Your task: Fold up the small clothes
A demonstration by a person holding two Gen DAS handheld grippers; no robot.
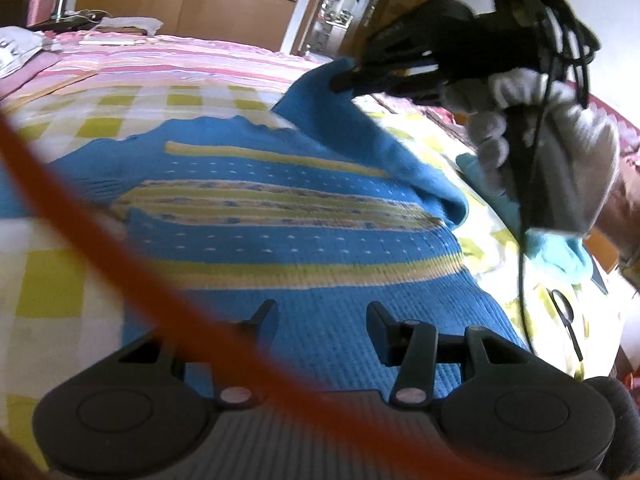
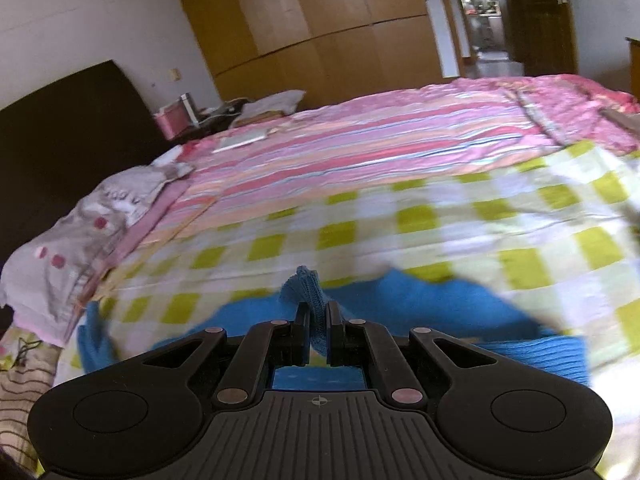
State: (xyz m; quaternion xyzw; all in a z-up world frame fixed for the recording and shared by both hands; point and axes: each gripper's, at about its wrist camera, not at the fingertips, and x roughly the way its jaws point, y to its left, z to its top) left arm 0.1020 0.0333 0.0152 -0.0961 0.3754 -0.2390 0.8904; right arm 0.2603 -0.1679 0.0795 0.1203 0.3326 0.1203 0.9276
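Note:
A blue knitted sweater with yellow-green stripes lies flat on a checked sheet on the bed. My left gripper hovers low over its near part, open, with only the sweater's surface showing between the fingers. At the upper right a white-gloved hand holds my right gripper, shut on a blue sleeve that is lifted off the bed. In the right wrist view the right gripper pinches that bunched blue knit, with the sweater blurred below.
A blurred orange cable crosses the left wrist view diagonally. A light blue cloth lies at the right bed edge. Pink striped bedding, a pillow, a dark headboard and a wooden wardrobe lie beyond.

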